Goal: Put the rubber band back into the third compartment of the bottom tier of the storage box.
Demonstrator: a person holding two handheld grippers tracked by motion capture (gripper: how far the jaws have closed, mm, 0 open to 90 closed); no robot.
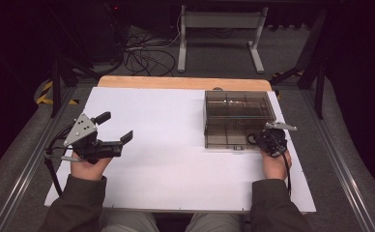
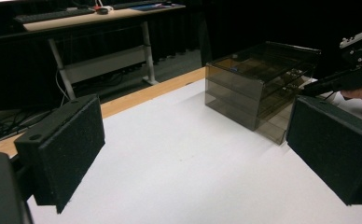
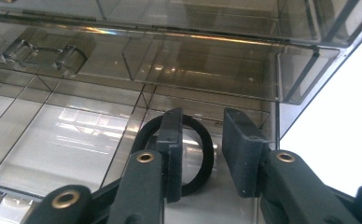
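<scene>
Smoked clear plastic organiser box [image 1: 238, 118] sits on the right half of a white desk [image 1: 176, 145], close to its far edge, with a wooden strip showing behind it. The box has several shallow tiers split into compartments. A person sits at the near side, both sleeved forearms reaching in.

The right claw [image 1: 253, 139] rests at the box's near right corner, pointing into it. In the right gripper view, a black ring [image 3: 207, 156] lies flat on the clear floor of a compartment at the box's right end. The claw's left jaw stands over the middle of the ring, hiding part of it, while the right jaw stands just beyond the ring's right edge, so the right side of the ring lies in the gap between the two jaws. The jaws are narrowly parted, and no pad appears to press on the ring, though the angle makes it hard to tell whether the left jaw touches it.

The left claw [image 1: 115, 130] hovers over the bare left side of the desk, well apart from the box. Its two padded jaws are spread wide with nothing between them, and in the left gripper view they frame the box across the desk.
</scene>
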